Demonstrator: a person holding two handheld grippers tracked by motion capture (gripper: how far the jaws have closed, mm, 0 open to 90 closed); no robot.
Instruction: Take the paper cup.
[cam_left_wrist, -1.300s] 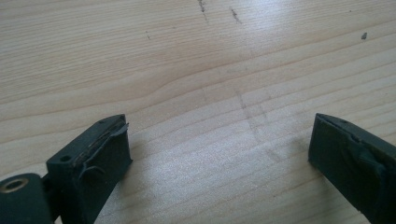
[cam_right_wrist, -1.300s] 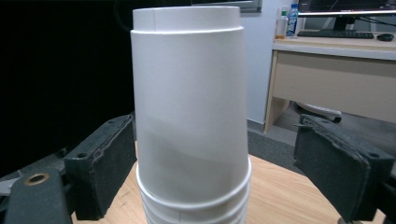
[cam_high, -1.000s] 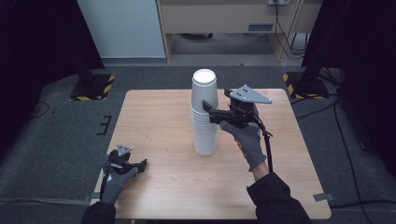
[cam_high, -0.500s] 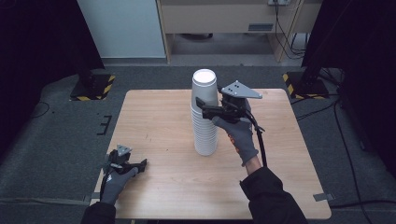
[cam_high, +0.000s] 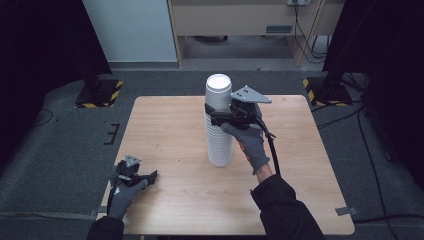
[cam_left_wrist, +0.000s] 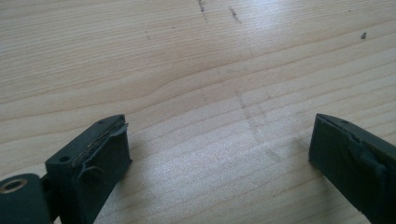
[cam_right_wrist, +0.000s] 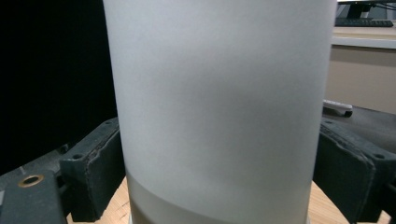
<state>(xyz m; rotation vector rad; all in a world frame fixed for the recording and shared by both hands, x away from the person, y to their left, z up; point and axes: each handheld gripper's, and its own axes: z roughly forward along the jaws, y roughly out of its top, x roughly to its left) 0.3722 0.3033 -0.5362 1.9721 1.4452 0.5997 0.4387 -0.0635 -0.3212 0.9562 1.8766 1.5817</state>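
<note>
High view: the right gripper (cam_high: 214, 116) reaches level to the top of the white cup stack (cam_high: 220, 135) standing mid-desk (cam_high: 165, 130); the left gripper (cam_high: 145, 176) rests at the near-left corner, grey floor around.

Left gripper view: fingers (cam_left_wrist: 93, 158) spread wide over bare wood.

Right gripper view: fingers (cam_right_wrist: 95, 163) flank the top cup (cam_right_wrist: 219, 102), touching its sides.

White cup stack between the jaws

The white cup stack (cam_right_wrist: 219, 107) stands upright on the wooden counter (cam_right_wrist: 327, 205), one black jaw pressed to each side of it; right of the stack, a beige cabinet (cam_right_wrist: 364, 70).
</note>
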